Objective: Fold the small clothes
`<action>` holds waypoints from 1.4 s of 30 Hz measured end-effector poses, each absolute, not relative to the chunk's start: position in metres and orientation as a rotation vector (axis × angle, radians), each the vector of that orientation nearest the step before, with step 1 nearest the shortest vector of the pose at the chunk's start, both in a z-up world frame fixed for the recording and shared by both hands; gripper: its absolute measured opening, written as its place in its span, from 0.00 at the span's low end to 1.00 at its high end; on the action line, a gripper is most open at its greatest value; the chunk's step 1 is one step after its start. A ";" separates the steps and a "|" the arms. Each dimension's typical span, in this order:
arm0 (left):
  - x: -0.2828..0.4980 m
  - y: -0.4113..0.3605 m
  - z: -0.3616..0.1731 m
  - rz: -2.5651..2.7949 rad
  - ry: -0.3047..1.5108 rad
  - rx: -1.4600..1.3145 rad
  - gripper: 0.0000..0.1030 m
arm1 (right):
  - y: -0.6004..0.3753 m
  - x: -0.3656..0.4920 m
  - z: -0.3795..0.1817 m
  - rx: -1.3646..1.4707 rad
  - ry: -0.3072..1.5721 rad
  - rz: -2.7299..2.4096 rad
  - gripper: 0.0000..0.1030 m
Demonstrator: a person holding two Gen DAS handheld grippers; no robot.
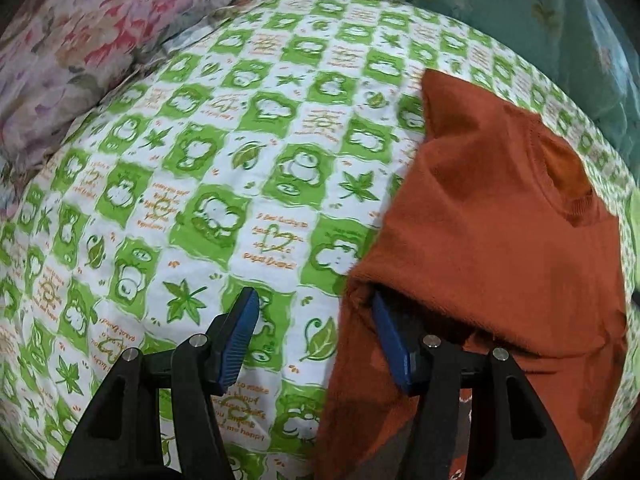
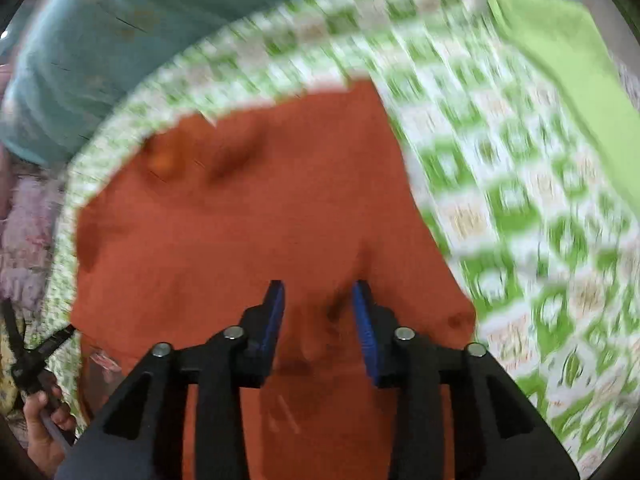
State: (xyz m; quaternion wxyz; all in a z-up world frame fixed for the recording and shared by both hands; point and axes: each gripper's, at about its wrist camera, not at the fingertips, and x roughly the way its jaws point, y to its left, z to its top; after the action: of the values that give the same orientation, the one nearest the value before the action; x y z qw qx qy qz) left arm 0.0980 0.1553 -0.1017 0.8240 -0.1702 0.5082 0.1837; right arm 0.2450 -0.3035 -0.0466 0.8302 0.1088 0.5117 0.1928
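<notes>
Spreading wide apart, the blue-padded fingers point(image 1: 244, 336) of the left gripper point(image 1: 316, 320) hold nothing: one pad hovers over the bedsheet, while the tip of the other is tucked under a raised edge of the rust-orange T-shirt point(image 1: 492, 240). The tool points forward across the bed, low above the surface. The right gripper point(image 2: 318, 300) also stands parted, its two blue pads point(image 2: 274, 320) poised over the middle of the shirt with cloth visible between them but not pinched; that view is smeared by motion blur. At the lower left of the right wrist view the person's left hand point(image 2: 44, 428) wraps the handle of the other black tool. The shirt lies partly folded on the green-and-white bedsheet point(image 1: 208, 184), its ribbed collar toward the far side. The sheet is printed with cartoon bears, leaves and orange script, seen upside down and mostly too small to read; a fragment seems to say "to make". A lime-green cloth point(image 2: 560, 64) lies to the right, a floral pillow point(image 1: 80, 52) at the far left, and teal bedding point(image 1: 480, 0) beyond.
</notes>
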 end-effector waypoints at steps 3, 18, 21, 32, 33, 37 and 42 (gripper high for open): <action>0.098 0.150 -0.104 0.379 1.077 -0.351 0.57 | -0.251 0.265 -0.027 0.265 1.076 0.641 0.38; 0.093 0.164 -0.112 0.400 1.039 -0.456 0.57 | 0.061 0.335 -0.054 -0.223 1.329 1.049 0.54; 0.092 0.160 -0.112 0.410 1.039 -0.445 0.58 | 0.073 0.329 -0.060 -0.337 1.276 1.032 0.10; 0.084 0.172 -0.114 0.413 1.006 -0.540 0.57 | 0.028 0.360 -0.106 0.391 1.302 1.120 0.14; 0.082 0.174 -0.113 0.411 1.008 -0.550 0.57 | 0.023 0.361 -0.103 0.394 1.304 1.117 0.17; 0.066 0.180 -0.104 0.349 1.022 -0.582 0.54 | -0.004 0.360 -0.065 0.297 1.190 1.120 0.34; 0.064 0.192 -0.074 0.241 0.949 -0.650 0.64 | -0.067 0.343 -0.028 0.250 1.057 1.075 0.45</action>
State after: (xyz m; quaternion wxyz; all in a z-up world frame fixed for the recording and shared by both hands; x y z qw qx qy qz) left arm 0.0642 0.1916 -0.0738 0.8322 -0.3067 0.4476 0.1138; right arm 0.3434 -0.0666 -0.0278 0.7221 0.1134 0.4785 0.4866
